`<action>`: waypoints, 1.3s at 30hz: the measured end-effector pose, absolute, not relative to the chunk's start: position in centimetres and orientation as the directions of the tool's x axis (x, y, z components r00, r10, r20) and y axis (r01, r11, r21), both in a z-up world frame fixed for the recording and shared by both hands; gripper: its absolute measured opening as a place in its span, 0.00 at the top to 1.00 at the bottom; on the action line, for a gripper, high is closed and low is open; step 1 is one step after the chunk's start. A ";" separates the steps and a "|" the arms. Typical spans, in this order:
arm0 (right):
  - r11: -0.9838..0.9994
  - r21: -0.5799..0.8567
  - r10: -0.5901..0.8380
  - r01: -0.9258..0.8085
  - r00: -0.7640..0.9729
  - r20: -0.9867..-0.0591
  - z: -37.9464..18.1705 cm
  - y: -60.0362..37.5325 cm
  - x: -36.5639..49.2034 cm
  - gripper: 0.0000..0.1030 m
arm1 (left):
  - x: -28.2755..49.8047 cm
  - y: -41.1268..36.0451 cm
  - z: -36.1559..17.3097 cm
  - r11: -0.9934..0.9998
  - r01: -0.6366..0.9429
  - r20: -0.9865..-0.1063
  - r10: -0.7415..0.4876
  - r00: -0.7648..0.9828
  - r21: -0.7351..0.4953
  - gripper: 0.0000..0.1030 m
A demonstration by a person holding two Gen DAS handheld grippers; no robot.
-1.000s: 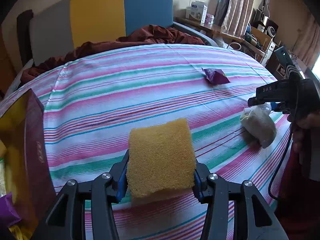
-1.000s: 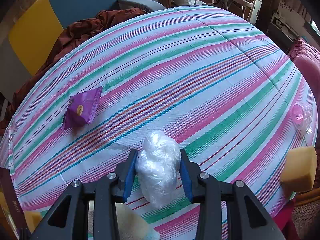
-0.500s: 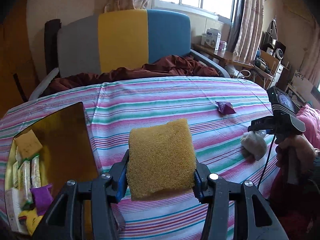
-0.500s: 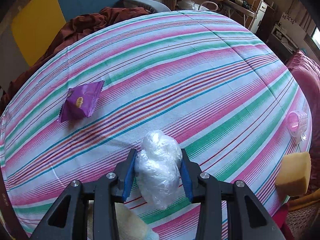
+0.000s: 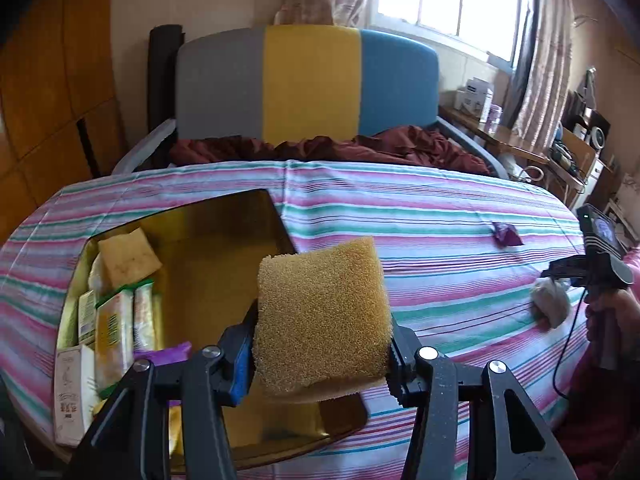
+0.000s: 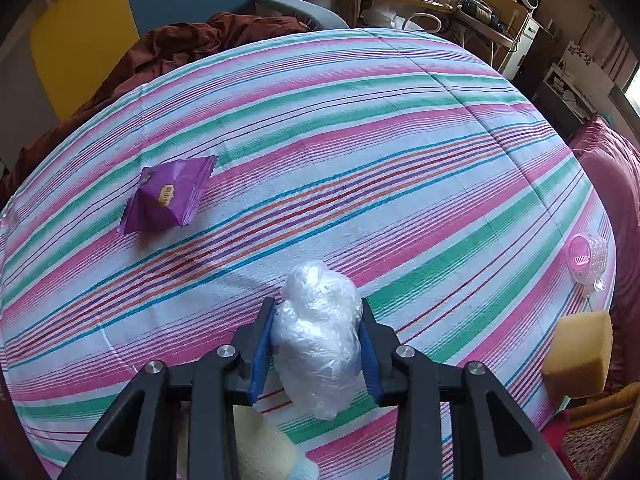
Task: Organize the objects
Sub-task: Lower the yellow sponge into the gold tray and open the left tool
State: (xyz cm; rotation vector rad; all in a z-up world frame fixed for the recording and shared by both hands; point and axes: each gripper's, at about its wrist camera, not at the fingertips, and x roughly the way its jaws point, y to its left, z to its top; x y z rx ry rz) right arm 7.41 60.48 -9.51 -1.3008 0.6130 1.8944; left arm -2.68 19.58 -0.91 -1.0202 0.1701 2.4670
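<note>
striped cloth [image 6: 360,152] in pink, green and white covers the whole surface, with a grey, yellow and blue headboard [image 5: 308,84] behind it.

the left gripper [image 5: 322,344] has its fingers closed on a yellow sponge [image 5: 322,312], which is squeezed a little between the pads and held up in the air, just above the near right edge of the golden box [image 5: 224,248]. inside the box, along its left side, lie another sponge [image 5: 128,256], some snack packets [image 5: 116,320] and a purple wrapper [image 5: 168,354]; the middle of the box floor is bare.

the right gripper [image 6: 318,344] is closed around a crumpled clear plastic bag [image 6: 320,332], low over the cloth; i cannot tell if the bag touches it. farther away lie a purple packet [image 6: 168,196], a pink cup [image 6: 588,258] on its side and a further sponge [image 6: 580,358] at the edge.

i think the step now is putting the held sponge into the box. to do it well, carry it left over the bare floor, lower it inside the walls, and open the fingers only then, so it does not bounce out. the right side should wait, to avoid a collision over the box.
</note>
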 end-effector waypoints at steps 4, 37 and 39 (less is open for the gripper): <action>-0.612 -0.029 0.310 -0.791 -0.205 -0.928 -9.5 60.5 7.4 0.64 | -4.1 17.1 -1.8 -0.905 -0.418 -0.714 0.346 -0.609 -0.081 0.49; -0.639 -0.070 0.329 -0.766 -0.190 -0.925 -9.1 59.2 6.9 0.64 | -12.6 9.3 -5.6 -0.976 -0.191 -0.801 0.199 -0.565 -0.108 0.35; -0.636 -0.064 0.326 -0.769 -0.193 -0.925 -9.0 59.2 7.0 0.64 | -11.7 9.1 -4.8 -0.979 -0.186 -0.781 0.183 -0.598 -0.087 0.35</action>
